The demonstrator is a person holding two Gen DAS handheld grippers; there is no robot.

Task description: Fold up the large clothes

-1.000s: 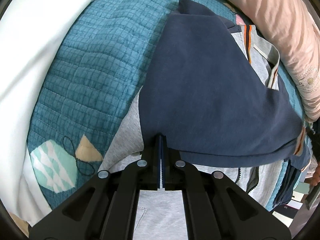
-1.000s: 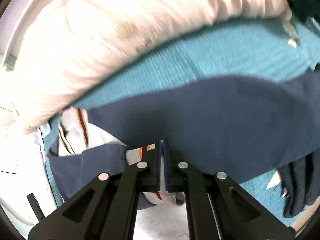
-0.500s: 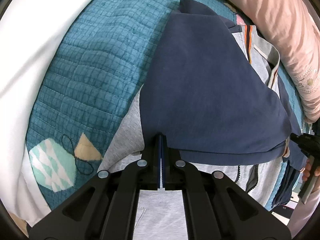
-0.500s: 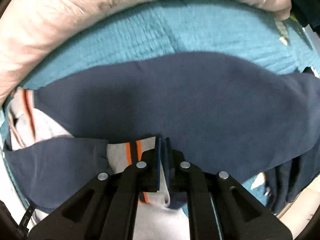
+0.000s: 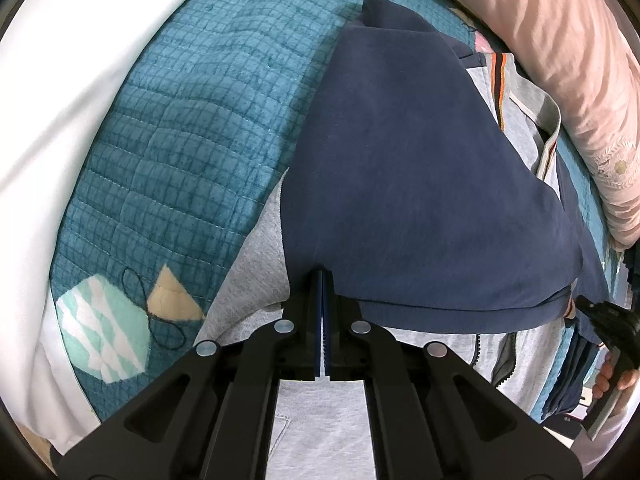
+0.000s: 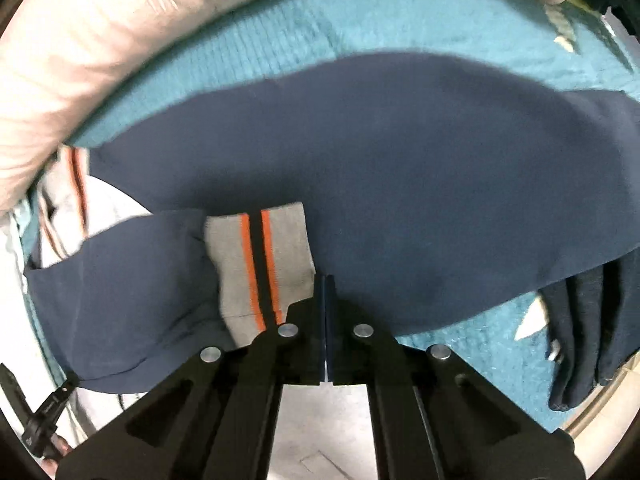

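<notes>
In the left wrist view, going left to right, a white sheet [image 5: 52, 152] runs down the edge, then a teal quilt [image 5: 192, 120] with a pale patchwork shape [image 5: 108, 328] stitched into it. On the quilt lies the navy and grey jacket [image 5: 420, 168], its navy panel folded over the grey body, whose zipper [image 5: 480, 356] shows lower down. The left gripper [image 5: 322, 280] points steeply down with its jaws together, pinching the near corner of the navy panel. Further right are the jacket's grey collar with orange stripes [image 5: 500, 76], a pink pillow [image 5: 560, 60], and at the far edge the right gripper [image 5: 600, 316] in a person's hand [image 5: 612, 376] (only this view shows that hand clearly).

The right wrist view shows the same jacket [image 6: 400, 168] from the other side, somewhat blurred. At the left is the pink pillow [image 6: 80, 60], then a navy sleeve ending in a grey cuff with orange stripes [image 6: 260, 264], which the left view hides almost entirely. The right gripper [image 6: 325, 280] has its jaws together just beside that cuff, over the navy cloth; whether any fabric is caught between them cannot be told. To the right lies a separate dark garment [image 6: 588, 328] on the teal quilt [image 6: 420, 20].
</notes>
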